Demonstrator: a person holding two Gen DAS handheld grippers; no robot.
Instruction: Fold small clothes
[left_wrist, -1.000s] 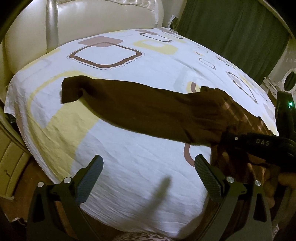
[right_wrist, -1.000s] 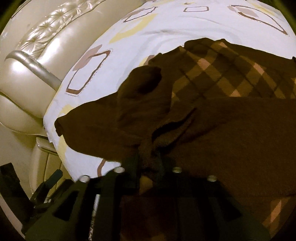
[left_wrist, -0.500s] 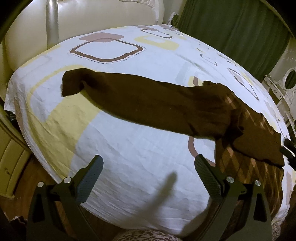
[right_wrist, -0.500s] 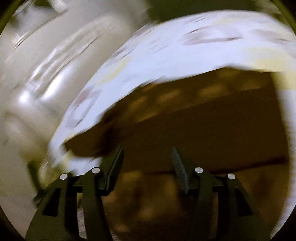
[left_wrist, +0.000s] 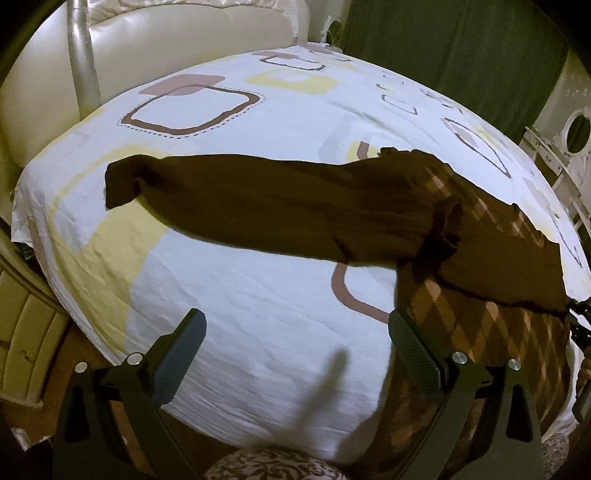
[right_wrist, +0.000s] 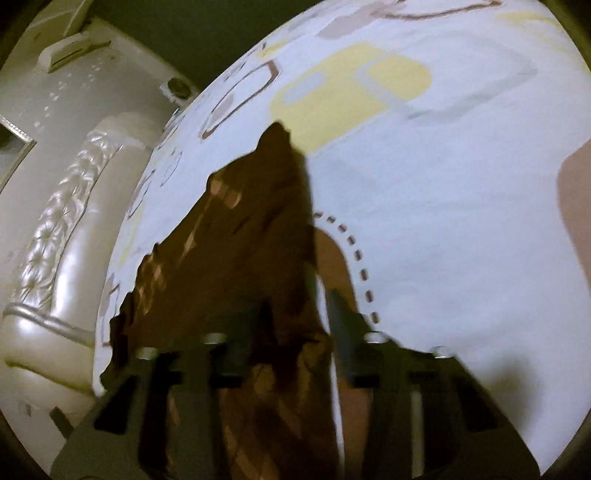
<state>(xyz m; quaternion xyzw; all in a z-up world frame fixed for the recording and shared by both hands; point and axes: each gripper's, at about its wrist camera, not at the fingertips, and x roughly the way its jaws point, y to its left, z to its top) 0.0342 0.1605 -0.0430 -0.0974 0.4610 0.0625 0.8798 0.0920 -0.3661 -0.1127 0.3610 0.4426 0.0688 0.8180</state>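
Observation:
A dark brown sweater with an orange diamond pattern (left_wrist: 480, 310) lies on the bed. One plain brown sleeve (left_wrist: 266, 206) stretches left across the sheet; the other sleeve lies folded across the patterned body to the right. My left gripper (left_wrist: 295, 350) is open and empty, hovering above the sheet near the bed's front edge, left of the sweater body. In the blurred right wrist view the sweater (right_wrist: 236, 243) runs between the fingers of my right gripper (right_wrist: 295, 317), which stand partly apart; whether they pinch the cloth is unclear.
The bed has a white sheet with yellow and brown squares (left_wrist: 229, 302). A cream padded headboard (left_wrist: 155, 51) stands at the back left, dark green curtains (left_wrist: 461, 48) behind. A wooden bedside unit (left_wrist: 22, 332) sits at the left edge.
My right gripper let go of the sleeve by the collar, opened, and swung away to the sweater's right edge. The right sleeve now lies folded over the body. My left gripper stayed open.

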